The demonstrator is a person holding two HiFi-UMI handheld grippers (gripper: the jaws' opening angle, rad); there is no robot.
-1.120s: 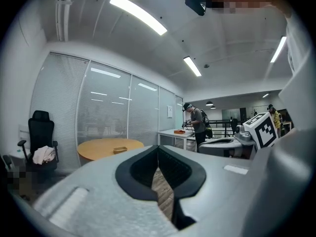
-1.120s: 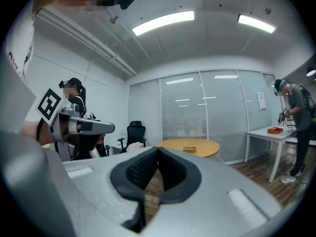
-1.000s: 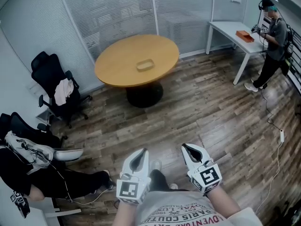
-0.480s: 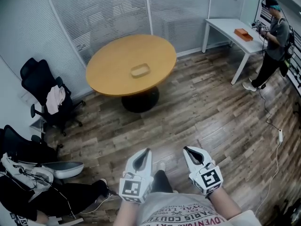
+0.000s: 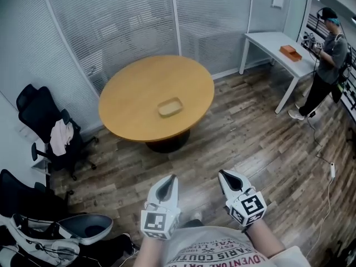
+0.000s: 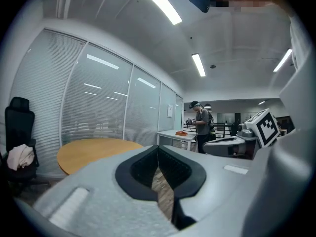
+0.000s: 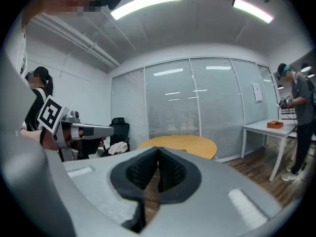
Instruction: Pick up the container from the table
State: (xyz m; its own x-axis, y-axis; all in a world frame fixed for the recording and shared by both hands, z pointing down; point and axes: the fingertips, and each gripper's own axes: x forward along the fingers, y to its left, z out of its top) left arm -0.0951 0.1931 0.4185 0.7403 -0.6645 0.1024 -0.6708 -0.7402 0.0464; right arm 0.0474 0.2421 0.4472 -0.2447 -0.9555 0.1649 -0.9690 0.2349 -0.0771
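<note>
Left tool [image 5: 169,179] and right tool [image 5: 223,174] are both clenched with nothing between their jaws, side by side, low and near over the wood floor [image 5: 245,132]. The tan container [image 5: 169,107] lies near the middle of the round worktop [image 5: 130,90], well apart from both. A black chair [image 5: 39,113] stands left; a person [image 5: 329,52] stands far right.

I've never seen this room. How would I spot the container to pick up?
Find the round wooden table by the blind-covered glass wall. The container lies on it, a shallow tray with rounded corners, nearly the table's own tan. It is the only thing on that table; the orange item sits on the white desk instead.
</note>
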